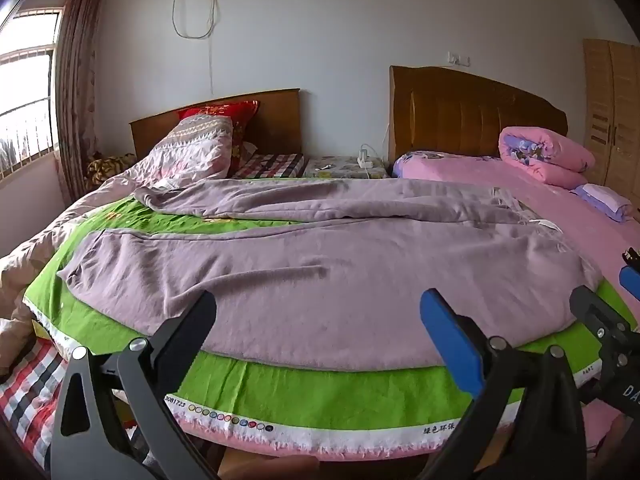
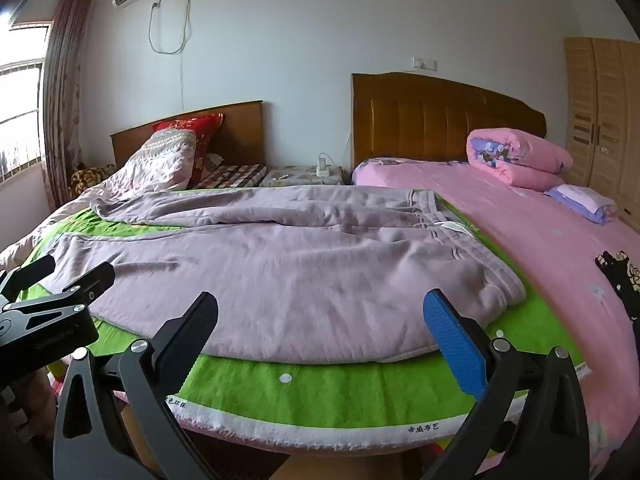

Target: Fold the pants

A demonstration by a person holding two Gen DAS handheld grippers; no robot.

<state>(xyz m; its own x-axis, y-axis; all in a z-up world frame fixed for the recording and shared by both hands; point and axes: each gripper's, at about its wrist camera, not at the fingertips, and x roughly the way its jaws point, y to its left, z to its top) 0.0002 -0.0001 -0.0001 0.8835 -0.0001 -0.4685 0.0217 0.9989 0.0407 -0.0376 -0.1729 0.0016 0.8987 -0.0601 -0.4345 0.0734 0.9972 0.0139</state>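
Observation:
Lilac sweatpants lie spread flat on a green cloth on the bed, waistband at the right, legs stretching left, the far leg rumpled. My left gripper is open and empty, hovering at the near edge of the pants' near leg. My right gripper is open and empty, at the near edge close to the waistband corner. Each gripper shows at the edge of the other's view: the right one in the left wrist view, the left one in the right wrist view.
A pink bedsheet lies to the right with a rolled pink quilt and a small folded cloth. A patterned duvet and red pillow sit back left. A nightstand stands between two headboards. A wardrobe is far right.

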